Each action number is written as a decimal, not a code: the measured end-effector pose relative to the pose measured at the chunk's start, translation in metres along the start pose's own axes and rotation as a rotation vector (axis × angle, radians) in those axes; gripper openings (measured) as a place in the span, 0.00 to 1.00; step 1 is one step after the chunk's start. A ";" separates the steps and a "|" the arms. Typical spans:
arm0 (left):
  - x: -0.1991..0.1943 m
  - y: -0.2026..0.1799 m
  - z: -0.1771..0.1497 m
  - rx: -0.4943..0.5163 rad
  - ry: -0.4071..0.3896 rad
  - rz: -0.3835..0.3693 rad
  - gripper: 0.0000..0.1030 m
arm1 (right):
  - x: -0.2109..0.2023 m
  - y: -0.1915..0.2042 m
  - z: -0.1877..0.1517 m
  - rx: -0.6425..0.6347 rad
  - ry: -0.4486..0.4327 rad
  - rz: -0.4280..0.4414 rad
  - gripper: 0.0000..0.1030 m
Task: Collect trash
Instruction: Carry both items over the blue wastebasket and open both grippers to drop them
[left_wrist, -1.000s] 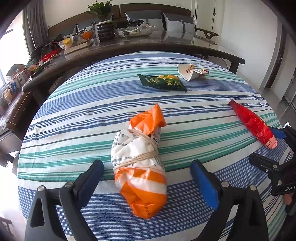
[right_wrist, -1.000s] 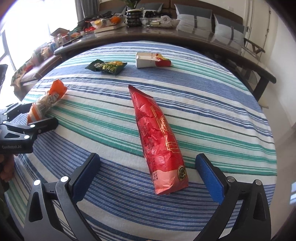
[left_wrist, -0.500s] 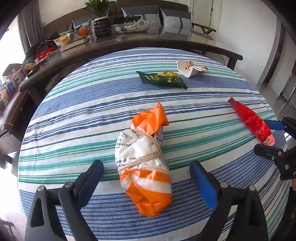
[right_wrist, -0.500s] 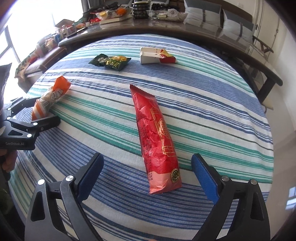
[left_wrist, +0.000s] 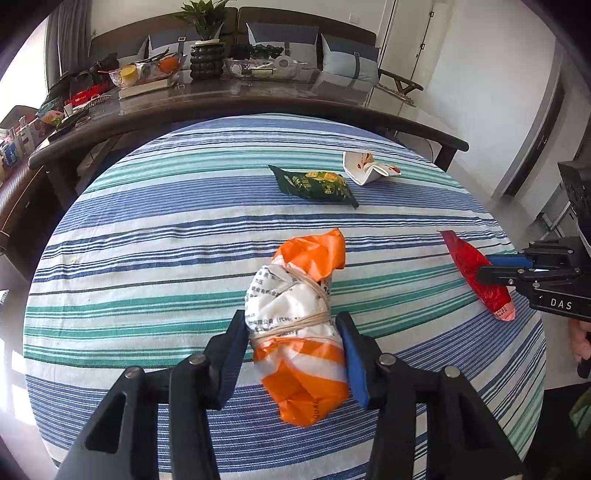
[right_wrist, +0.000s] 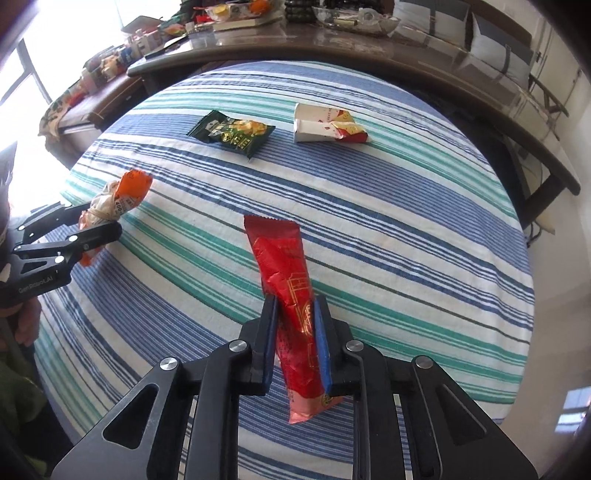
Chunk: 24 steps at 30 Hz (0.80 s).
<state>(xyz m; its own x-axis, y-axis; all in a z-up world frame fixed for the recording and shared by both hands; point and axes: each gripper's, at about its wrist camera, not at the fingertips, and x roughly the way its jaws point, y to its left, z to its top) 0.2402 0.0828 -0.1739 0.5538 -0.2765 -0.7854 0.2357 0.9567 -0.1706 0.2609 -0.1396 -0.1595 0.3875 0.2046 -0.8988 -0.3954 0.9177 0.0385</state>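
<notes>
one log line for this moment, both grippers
left gripper shut on orange bundle | right gripper shut on red wrapper

Sofa (left_wrist: 295, 26) behind dark table (left_wrist: 258, 99), white walls (left_wrist: 480, 74)

Left claw (left_wrist: 293, 341) is clamped across a tied bundle (left_wrist: 299, 325); right claw (right_wrist: 295, 332), at 3 o'clock, pinches a red wrapper (right_wrist: 291, 291).

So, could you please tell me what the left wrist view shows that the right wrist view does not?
Only the left wrist view shows the potted plant on the far counter and the left tool head-on, closed on the orange-and-white bundle. Only the right wrist view shows the window and the right tool's pads squeezing the red wrapper. Both show the green snack bag and white carton on the striped tablecloth.
</notes>
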 end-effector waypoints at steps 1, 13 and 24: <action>-0.002 0.000 0.001 -0.005 -0.010 -0.013 0.47 | -0.005 -0.001 -0.002 0.007 -0.013 0.001 0.16; -0.011 -0.053 -0.008 0.088 -0.030 -0.127 0.47 | -0.053 -0.048 -0.039 0.249 -0.147 0.143 0.10; -0.017 -0.123 -0.006 0.110 -0.058 -0.213 0.47 | -0.090 -0.076 -0.068 0.327 -0.248 0.179 0.09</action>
<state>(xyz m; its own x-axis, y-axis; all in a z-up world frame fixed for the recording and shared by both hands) 0.1975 -0.0295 -0.1431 0.5262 -0.4786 -0.7029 0.4361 0.8615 -0.2602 0.1993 -0.2507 -0.1109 0.5408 0.4092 -0.7349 -0.2058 0.9115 0.3561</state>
